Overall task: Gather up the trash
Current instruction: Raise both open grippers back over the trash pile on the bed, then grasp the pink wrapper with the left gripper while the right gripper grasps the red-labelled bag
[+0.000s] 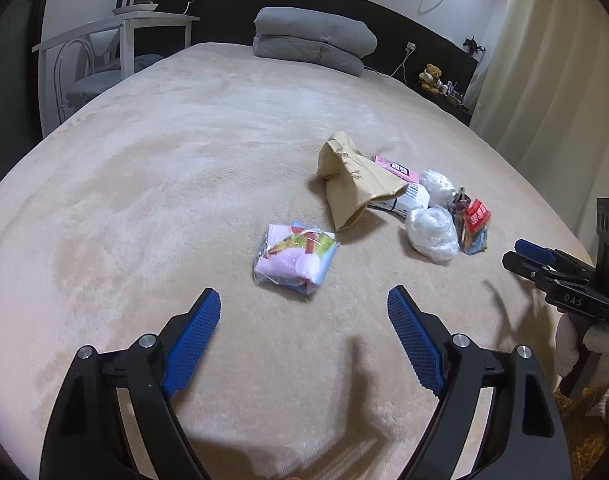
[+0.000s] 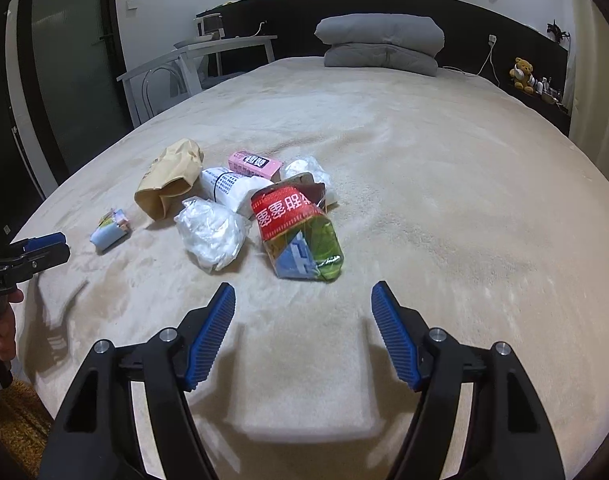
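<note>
Where a beige blanket (image 1: 184,168) covers the bed, folded grey quilt (image 2: 380,46) at the dark headboard, white side table (image 1: 144,26) beyond, left gripper (image 1: 302,304) spread and empty, pastel packet (image 1: 296,258) just ahead of it, right gripper (image 2: 303,298) likewise released, red snack bag (image 2: 300,232) just beyond its tips amid the trash pile.

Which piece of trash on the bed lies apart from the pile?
The small pink and blue plastic-wrapped packet, alone on the blanket just ahead of the left gripper. The paper bag, wrappers and crumpled plastic all lie clustered together.
</note>
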`<action>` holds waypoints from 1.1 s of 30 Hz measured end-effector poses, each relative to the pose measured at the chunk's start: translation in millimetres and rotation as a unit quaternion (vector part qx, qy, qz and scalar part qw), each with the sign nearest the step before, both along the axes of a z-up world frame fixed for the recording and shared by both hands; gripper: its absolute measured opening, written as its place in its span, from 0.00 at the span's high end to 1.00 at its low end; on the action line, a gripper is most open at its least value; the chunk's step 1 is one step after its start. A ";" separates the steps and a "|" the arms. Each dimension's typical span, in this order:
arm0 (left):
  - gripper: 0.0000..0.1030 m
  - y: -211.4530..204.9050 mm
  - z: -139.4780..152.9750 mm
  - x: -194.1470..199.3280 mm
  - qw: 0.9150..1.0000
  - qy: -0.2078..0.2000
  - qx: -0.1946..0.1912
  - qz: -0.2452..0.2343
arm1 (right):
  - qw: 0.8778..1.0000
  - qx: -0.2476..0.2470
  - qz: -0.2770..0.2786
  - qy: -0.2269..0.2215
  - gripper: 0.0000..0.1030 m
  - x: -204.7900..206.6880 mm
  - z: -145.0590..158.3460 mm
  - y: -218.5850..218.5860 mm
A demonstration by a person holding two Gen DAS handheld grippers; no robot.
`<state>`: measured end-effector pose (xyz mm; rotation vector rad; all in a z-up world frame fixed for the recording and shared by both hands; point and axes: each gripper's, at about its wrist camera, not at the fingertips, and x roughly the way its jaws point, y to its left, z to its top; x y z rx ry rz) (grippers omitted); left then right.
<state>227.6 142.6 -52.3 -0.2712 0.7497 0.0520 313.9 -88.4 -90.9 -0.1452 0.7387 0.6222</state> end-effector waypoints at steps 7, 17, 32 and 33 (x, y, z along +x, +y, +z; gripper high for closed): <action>0.18 2.2 -3.8 28.3 1.000 0.004 0.003 -0.013 | 1.000 -0.013 0.000 -0.002 0.32 25.5 -6.5 19.4; 0.23 1.7 -16.0 56.8 0.999 0.025 0.028 -0.012 | 0.999 -0.036 0.005 0.003 0.32 45.8 -21.9 40.0; 0.52 -3.7 -12.4 46.1 0.998 0.020 0.053 -0.015 | 0.999 -0.034 0.008 0.000 0.49 31.6 -17.8 32.0; 0.52 -5.1 -11.2 44.9 0.998 0.019 0.053 -0.016 | 0.999 -0.031 0.008 0.000 0.49 30.2 -16.2 29.7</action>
